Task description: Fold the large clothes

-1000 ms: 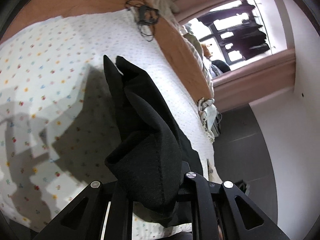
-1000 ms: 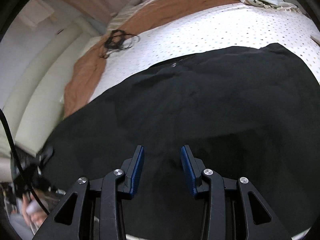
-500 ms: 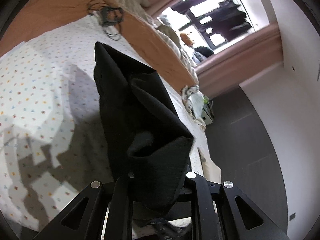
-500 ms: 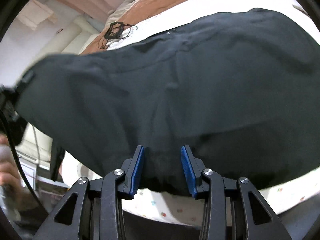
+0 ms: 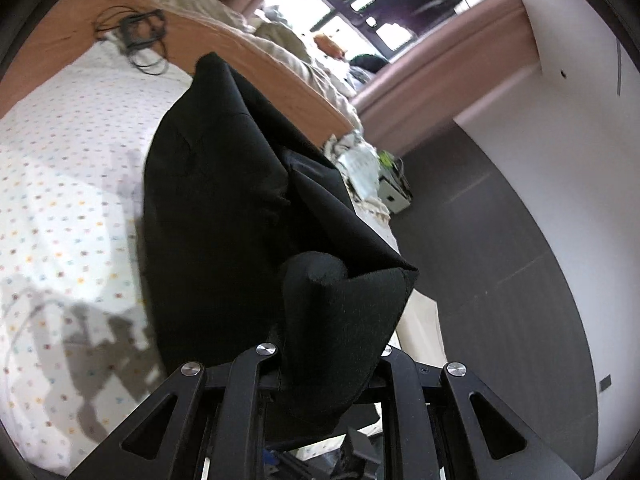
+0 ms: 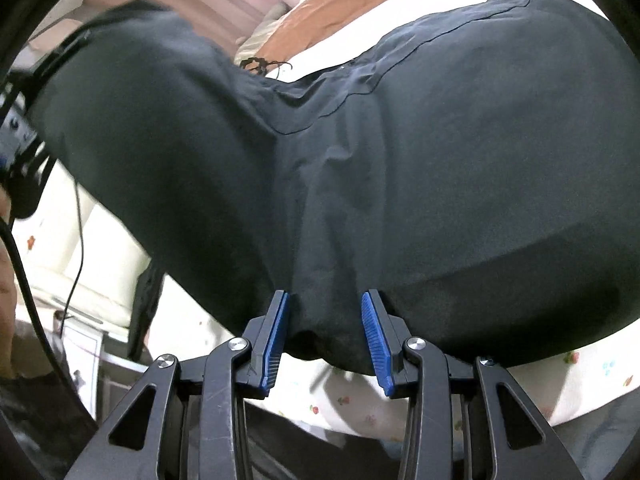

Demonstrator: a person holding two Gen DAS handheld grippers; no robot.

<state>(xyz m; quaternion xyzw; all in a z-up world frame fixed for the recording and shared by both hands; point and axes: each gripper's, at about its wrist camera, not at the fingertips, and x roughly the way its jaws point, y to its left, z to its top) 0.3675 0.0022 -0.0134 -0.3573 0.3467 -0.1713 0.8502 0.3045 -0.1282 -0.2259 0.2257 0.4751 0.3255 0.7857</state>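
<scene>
A large black garment (image 5: 224,216) is lifted over a bed with a white dotted sheet (image 5: 60,184). My left gripper (image 5: 320,364) is shut on a bunched corner of it, and the cloth hides the fingertips. In the right wrist view the garment (image 6: 420,152) stretches wide across the frame, its left end held up by the other gripper (image 6: 16,148). My right gripper (image 6: 326,332) has its blue-padded jaws apart, with a hanging fold of the cloth between them; the pads do not press it.
An orange-brown blanket (image 5: 256,60) lies along the far side of the bed, with a tangle of black cable (image 5: 140,36) on it. Crumpled light clothes (image 5: 360,160) lie at the bed's corner. Grey floor (image 5: 500,260) and a white wall are at the right.
The left gripper has lifted its end of the garment high off the bed. The cloth now hangs stretched in front of the right gripper, which has stayed open.
</scene>
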